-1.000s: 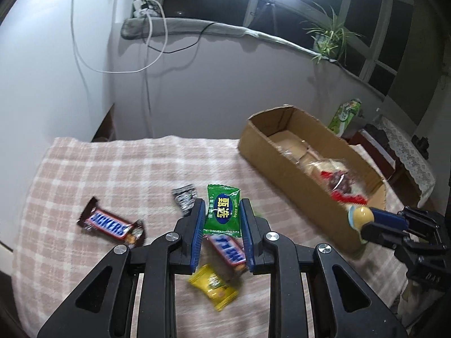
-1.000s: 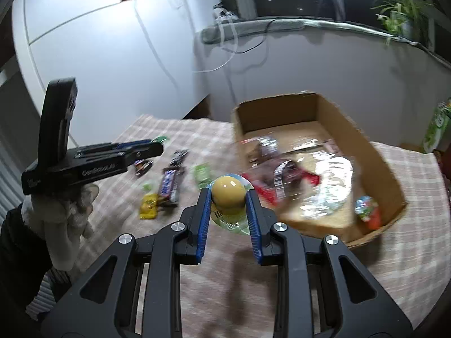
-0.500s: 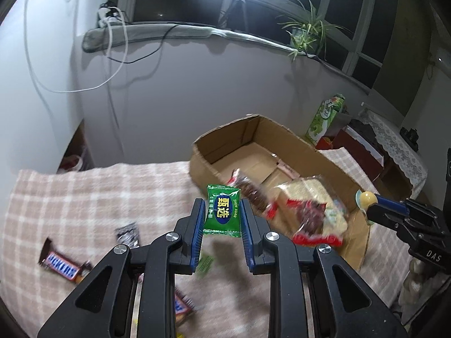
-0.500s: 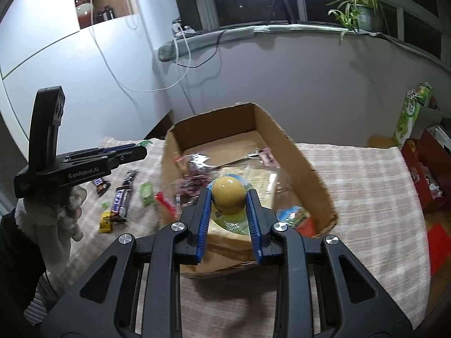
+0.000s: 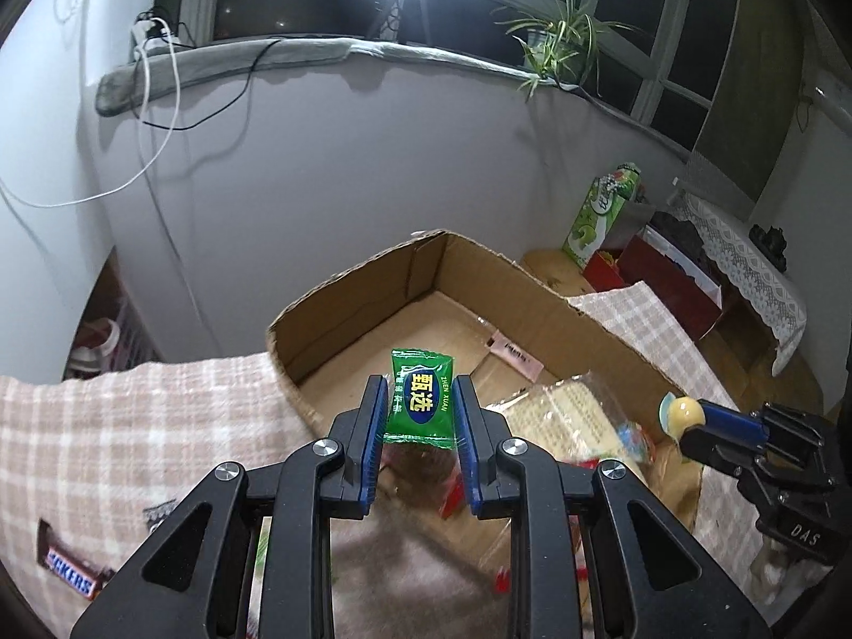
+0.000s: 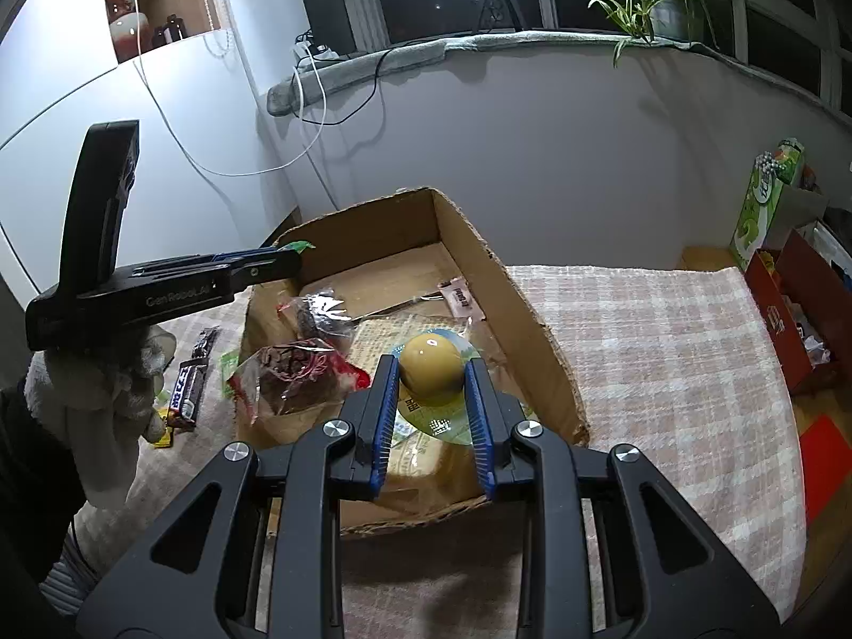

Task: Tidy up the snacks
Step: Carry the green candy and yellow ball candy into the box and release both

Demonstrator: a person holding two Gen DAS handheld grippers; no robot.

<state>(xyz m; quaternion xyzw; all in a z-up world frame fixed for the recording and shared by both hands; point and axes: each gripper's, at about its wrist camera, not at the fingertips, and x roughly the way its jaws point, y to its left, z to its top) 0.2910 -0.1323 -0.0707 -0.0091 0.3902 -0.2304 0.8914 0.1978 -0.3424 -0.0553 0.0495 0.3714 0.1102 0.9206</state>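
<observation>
My left gripper (image 5: 418,404) is shut on a green candy packet (image 5: 420,399) and holds it above the near-left part of an open cardboard box (image 5: 341,303). My right gripper (image 6: 431,378) is shut on a round yellow jelly cup (image 6: 430,367) and holds it above the box (image 6: 532,319), over clear snack bags (image 6: 298,367) lying inside. The right gripper also shows in the left wrist view (image 5: 687,418), at the box's right edge. The left gripper shows in the right wrist view (image 6: 287,255), at the box's left wall.
The box stands on a checked cloth (image 6: 665,346). A Snickers bar (image 5: 72,575) and a small dark packet (image 5: 157,514) lie left of the box, with more bars (image 6: 189,388) on the cloth. A green carton (image 5: 601,213) and red boxes (image 6: 783,319) stand off the table's right.
Both grippers have moved from the loose snacks towards the box, each still holding its snack. They are now above the box's inside.
</observation>
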